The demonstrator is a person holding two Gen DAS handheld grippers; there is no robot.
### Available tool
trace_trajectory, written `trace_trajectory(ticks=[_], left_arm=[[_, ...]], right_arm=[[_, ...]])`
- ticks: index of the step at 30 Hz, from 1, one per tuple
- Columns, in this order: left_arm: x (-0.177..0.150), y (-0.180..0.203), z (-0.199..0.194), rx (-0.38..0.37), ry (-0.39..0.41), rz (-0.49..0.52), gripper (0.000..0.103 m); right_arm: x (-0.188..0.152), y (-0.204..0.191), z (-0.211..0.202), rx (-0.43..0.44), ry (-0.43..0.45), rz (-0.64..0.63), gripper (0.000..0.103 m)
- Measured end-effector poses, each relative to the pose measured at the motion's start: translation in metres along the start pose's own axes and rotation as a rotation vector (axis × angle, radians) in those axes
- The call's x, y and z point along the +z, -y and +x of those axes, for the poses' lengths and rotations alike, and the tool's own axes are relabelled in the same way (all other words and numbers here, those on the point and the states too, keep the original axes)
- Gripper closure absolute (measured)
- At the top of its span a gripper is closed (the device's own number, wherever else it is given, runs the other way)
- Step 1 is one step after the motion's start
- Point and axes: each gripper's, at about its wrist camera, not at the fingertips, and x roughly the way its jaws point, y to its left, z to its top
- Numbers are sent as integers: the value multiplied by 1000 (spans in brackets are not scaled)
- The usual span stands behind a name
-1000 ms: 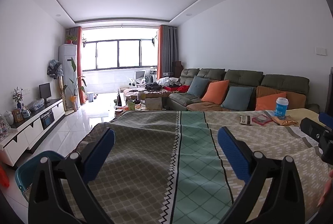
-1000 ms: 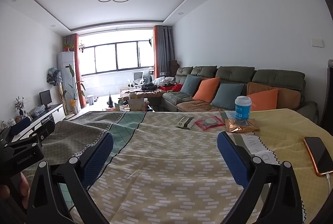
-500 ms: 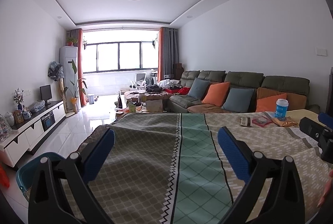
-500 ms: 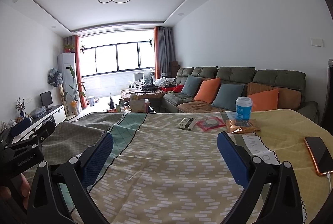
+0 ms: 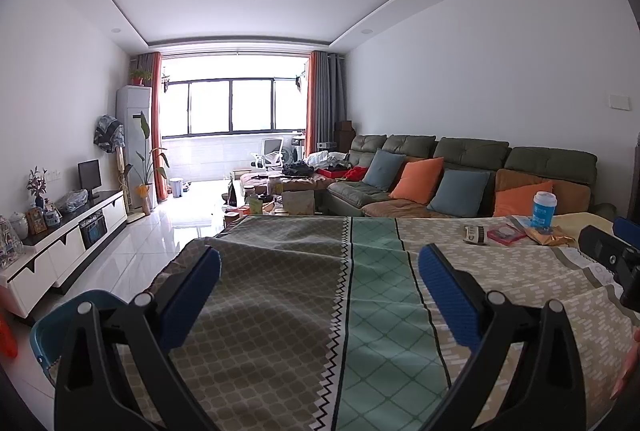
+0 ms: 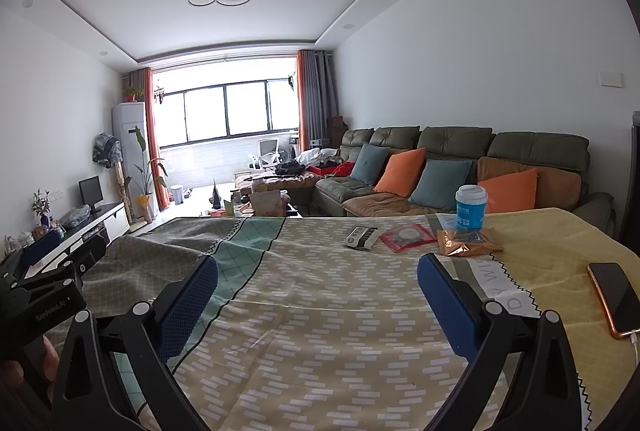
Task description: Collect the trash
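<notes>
Trash lies at the far side of the cloth-covered table (image 6: 320,311): a blue paper cup (image 6: 471,207) with a white lid, a crumpled gold wrapper (image 6: 466,247), a red packet (image 6: 407,237) and a black-and-white packet (image 6: 361,237). The same cup (image 5: 544,209), gold wrapper (image 5: 550,235), red packet (image 5: 506,233) and dark packet (image 5: 475,234) show at the far right in the left wrist view. My right gripper (image 6: 318,301) is open, well short of them. My left gripper (image 5: 319,295) is open over the table's left part, holding nothing.
A phone (image 6: 614,297) with a cable lies at the table's right edge. A blue bin (image 5: 66,323) stands on the floor at the table's left. Beyond the table are a green sofa (image 6: 460,167) with cushions, a cluttered coffee table (image 5: 280,191) and a TV cabinet (image 5: 68,247).
Both views have shifted only slightly; the grippers stay open and hold nothing. The trash has not moved.
</notes>
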Motion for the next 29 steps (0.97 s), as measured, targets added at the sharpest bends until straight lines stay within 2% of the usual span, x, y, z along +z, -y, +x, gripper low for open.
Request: trace_trajectory(ticks=[19,22,25,29], left_arm=[[0,-3,0,20,14,16,4],[2,-7,9,-12,-49,-1,4],[4,-14,33,-29,-171,-9,4],[5,-27,76,-29,-340,-1,4]], right_arm=[[1,-5,1,3,-2,1,4],[0,-4,3,3,-9,2,4],[2,1,7,-12,-33,7,4],[5,22,24,-49,-139,27,4]])
